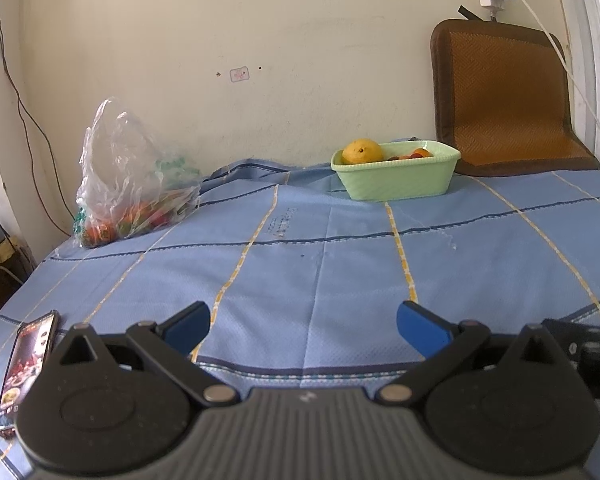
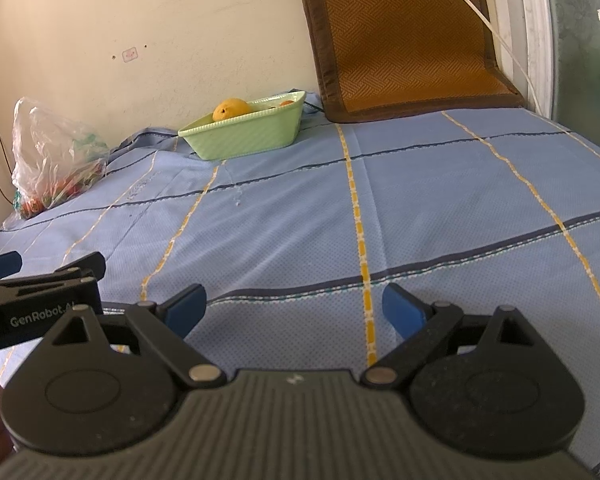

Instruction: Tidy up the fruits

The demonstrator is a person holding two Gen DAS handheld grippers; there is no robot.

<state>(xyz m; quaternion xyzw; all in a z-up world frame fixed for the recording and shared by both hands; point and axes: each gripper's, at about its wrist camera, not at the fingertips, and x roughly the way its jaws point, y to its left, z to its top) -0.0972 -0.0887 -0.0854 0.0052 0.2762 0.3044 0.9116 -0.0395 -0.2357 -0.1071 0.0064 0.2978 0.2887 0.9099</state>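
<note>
A pale green basket (image 1: 396, 180) (image 2: 248, 136) stands at the back of the blue checked cloth, against the wall. A large yellow-orange fruit (image 1: 362, 151) (image 2: 231, 109) lies in it, with smaller orange pieces (image 1: 418, 154) beside it. A clear plastic bag (image 1: 128, 184) (image 2: 54, 156) holding red and orange fruits sits at the far left. My left gripper (image 1: 302, 326) is open and holds nothing, low over the near cloth. My right gripper (image 2: 294, 310) is open too, likewise far from the basket and bag.
A phone (image 1: 28, 364) with a lit screen lies on the cloth at the near left. A brown woven cushion (image 1: 504, 96) (image 2: 408, 40) leans on the wall at the back right. White cables (image 1: 556, 52) hang by it. The left gripper's body (image 2: 36, 300) shows at the right wrist view's left edge.
</note>
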